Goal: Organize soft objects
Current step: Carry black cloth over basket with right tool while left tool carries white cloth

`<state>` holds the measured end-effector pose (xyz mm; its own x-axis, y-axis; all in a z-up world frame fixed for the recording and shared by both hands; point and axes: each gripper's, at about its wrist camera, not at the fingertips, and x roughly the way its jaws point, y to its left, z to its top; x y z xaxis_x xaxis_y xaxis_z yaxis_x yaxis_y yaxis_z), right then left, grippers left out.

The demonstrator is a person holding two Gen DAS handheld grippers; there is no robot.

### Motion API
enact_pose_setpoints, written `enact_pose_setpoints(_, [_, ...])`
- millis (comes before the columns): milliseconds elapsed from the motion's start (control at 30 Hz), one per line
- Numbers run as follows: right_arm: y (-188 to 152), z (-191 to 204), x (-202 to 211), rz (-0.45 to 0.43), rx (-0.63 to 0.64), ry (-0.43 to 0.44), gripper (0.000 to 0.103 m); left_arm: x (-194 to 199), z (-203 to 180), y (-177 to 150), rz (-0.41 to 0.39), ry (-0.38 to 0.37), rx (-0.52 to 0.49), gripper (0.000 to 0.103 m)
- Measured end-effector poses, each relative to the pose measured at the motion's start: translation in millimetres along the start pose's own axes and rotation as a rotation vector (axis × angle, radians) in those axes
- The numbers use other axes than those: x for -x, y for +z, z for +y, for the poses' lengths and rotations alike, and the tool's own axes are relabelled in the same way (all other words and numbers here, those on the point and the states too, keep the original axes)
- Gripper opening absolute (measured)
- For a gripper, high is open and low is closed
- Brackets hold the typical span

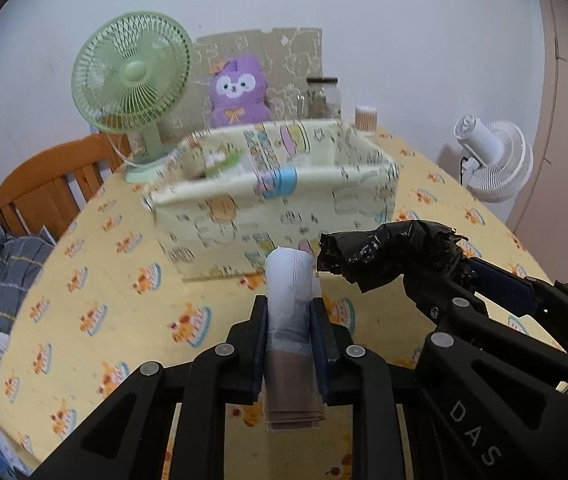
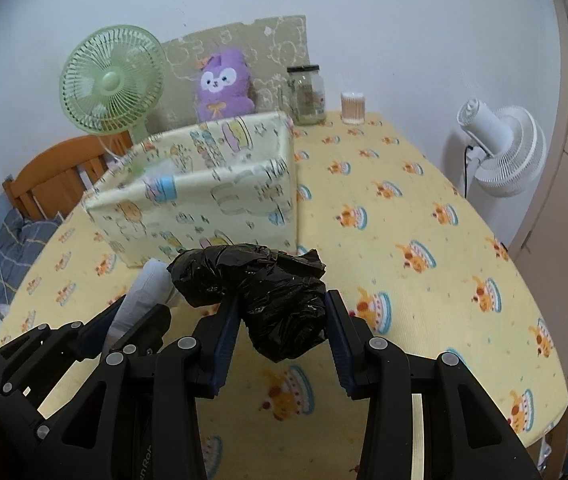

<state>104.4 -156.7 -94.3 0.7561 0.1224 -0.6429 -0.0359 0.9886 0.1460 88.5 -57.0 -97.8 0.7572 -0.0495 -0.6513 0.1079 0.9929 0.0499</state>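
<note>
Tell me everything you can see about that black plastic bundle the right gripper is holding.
The black plastic bundle looks like a crumpled, glossy bin-bag roll, wrinkled and shiny with ragged ends. The right gripper is shut on its thicker lower part, both blue-padded fingers pressing its sides. It is held above the yellow patterned tablecloth, not resting on it. A longer lobe bends off to the left, reaching toward the white roll in the left gripper, just in front of the patterned fabric box.

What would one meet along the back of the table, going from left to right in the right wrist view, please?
Green fan → purple plush toy → glass jar → cotton swab container → white fan, which stands beyond the table's right edge.
</note>
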Motion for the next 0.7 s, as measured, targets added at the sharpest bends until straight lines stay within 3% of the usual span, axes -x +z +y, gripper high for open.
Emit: enact_pose_setpoints(700, [48.1,34.6,39.1,-0.099,0.05,0.023,0.046,39.5,28.2,42.7,-0.108,0.012,0.023,0.019])
